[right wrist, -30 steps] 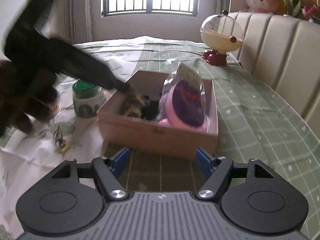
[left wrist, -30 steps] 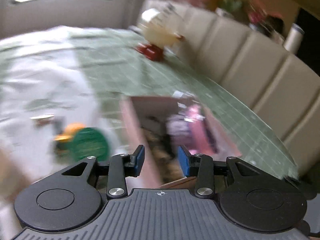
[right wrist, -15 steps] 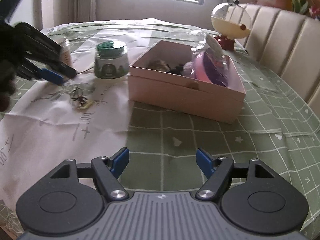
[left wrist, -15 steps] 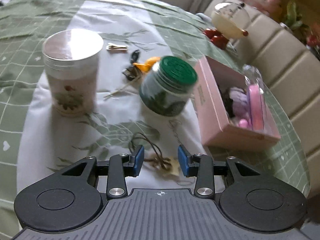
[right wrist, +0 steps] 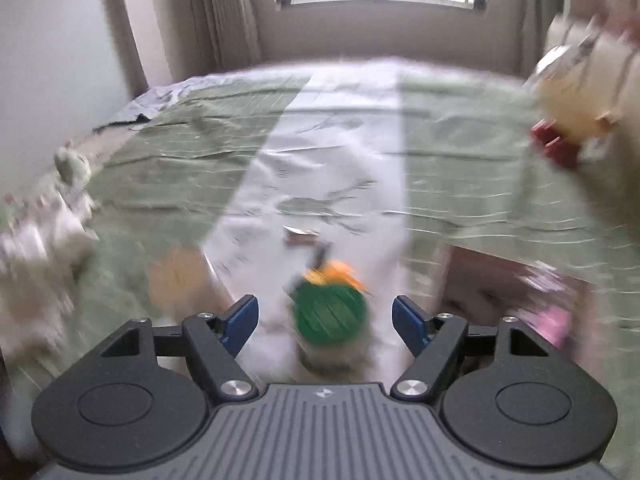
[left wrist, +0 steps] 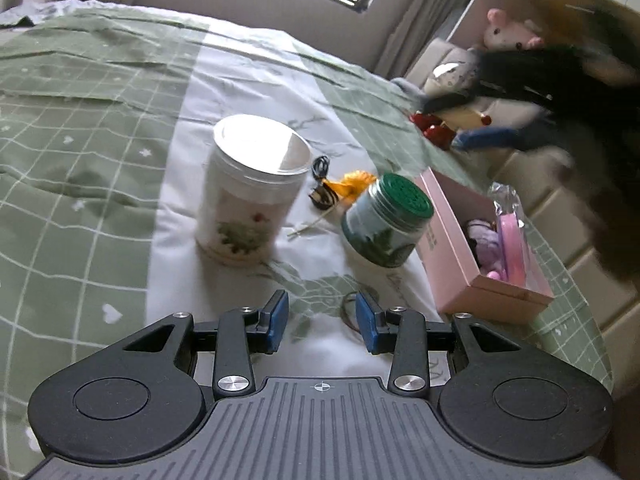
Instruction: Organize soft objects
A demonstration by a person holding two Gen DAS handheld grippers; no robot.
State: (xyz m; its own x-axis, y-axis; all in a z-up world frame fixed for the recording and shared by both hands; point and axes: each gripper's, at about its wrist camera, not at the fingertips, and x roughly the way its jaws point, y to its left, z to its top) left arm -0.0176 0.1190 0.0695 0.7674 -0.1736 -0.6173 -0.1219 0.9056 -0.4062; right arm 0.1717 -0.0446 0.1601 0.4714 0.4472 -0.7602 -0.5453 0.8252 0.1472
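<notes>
My left gripper (left wrist: 322, 322) is open, low over the white cloth, with nothing between its fingers. A brown hair tie (left wrist: 349, 313) lies on the cloth just by its right finger. The pink box (left wrist: 452, 240) to the right holds purple soft items (left wrist: 486, 240) and a pink packaged item (left wrist: 514, 240). An orange and black hair accessory (left wrist: 344, 188) and a black hair tie (left wrist: 319, 166) lie behind the jars. My right gripper (right wrist: 326, 320) is open and blurred, above the green-lidded jar (right wrist: 330, 312), apart from it. The orange accessory (right wrist: 334, 274) lies beyond.
A tall white-lidded jar (left wrist: 252, 192) and the green-lidded jar (left wrist: 388, 224) stand on the cloth. A round toy with red feet (left wrist: 436, 132) and a pink plush (left wrist: 508, 34) sit at the far right by the padded headboard. A small clip (right wrist: 300, 236) lies further back.
My right gripper swung up from in front of the pink box to over the green-lidded jar, and now shows blurred in the left view. My left gripper drew away from the box towards the hair tie.
</notes>
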